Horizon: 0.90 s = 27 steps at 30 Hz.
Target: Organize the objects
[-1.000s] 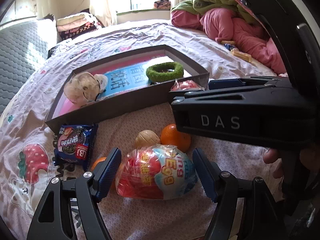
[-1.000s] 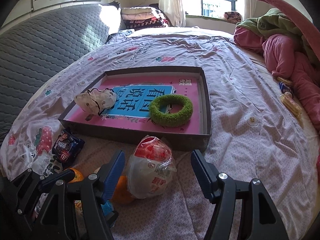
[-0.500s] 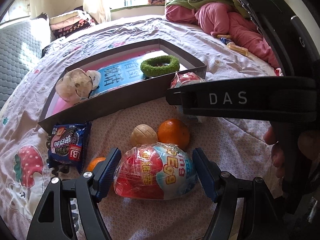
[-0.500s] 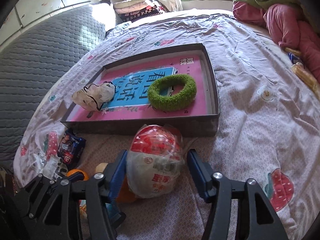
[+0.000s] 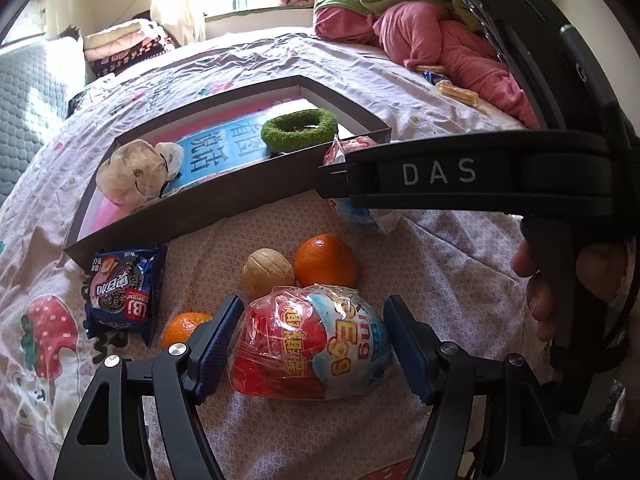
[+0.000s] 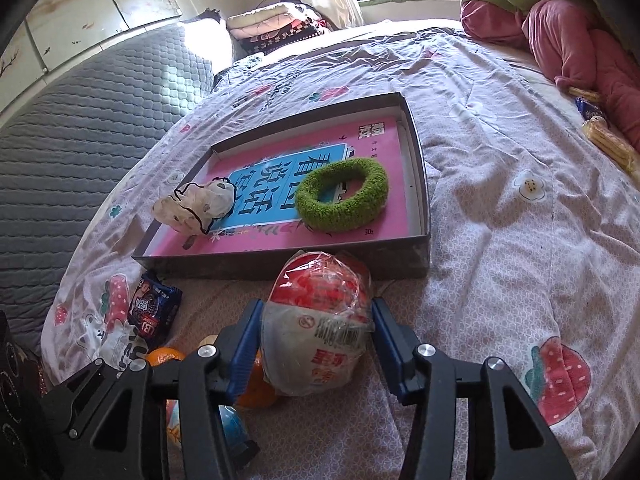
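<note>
The right gripper (image 6: 316,332) has its pads pressed on the sides of a wrapped toy egg (image 6: 320,320) held between its fingers, just short of the tray (image 6: 420,256). The left gripper (image 5: 312,344) stands open around a second wrapped egg (image 5: 308,344), pads apart from it. Both eggs look light and rigid under crinkly, slippery film, so a grip across the widest middle seems safest.

Left claw (image 5: 310,344): angled downward over the bed, its blue-padded fingers (image 5: 216,340) spread wide, a wrapped toy egg (image 5: 310,346) between them; left pad just at the wrapper, right pad standing clear.
Right claw (image 6: 316,334): angled downward, both blue pads against the sides of a second wrapped toy egg (image 6: 318,320), gripping it.
Right hand (image 5: 560,280): seen in the left wrist view, fingers curled round the black handle of the right claw's body.
</note>
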Motion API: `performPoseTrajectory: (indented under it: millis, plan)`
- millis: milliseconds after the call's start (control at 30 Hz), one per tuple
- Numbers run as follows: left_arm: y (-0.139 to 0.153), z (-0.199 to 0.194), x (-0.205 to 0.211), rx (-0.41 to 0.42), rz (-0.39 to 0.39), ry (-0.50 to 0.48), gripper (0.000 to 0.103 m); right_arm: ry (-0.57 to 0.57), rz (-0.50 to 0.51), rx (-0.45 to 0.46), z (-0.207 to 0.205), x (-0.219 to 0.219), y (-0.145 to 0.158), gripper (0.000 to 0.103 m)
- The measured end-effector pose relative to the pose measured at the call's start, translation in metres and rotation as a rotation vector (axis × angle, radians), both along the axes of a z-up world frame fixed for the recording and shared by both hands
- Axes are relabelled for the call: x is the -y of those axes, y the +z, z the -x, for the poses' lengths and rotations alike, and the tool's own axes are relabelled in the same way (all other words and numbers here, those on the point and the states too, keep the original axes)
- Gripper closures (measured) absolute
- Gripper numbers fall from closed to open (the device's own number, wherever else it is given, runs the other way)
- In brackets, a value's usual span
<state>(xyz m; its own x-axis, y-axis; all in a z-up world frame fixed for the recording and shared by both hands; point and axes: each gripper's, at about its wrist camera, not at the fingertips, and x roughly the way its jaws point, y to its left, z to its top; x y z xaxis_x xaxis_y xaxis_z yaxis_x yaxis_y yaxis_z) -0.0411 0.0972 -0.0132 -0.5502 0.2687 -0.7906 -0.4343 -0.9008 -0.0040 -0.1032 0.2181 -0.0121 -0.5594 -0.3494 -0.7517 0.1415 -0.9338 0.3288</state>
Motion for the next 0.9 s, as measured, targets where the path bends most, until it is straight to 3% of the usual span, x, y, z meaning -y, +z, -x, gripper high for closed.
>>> performPoseTrajectory:
  millis: [900]
  plan:
    - [0.029, 0.007, 0.023, -0.071, -0.099, 0.066, 0.030, -0.012, 0.019, -0.067, -0.003, -0.002, 0.016, 0.051]
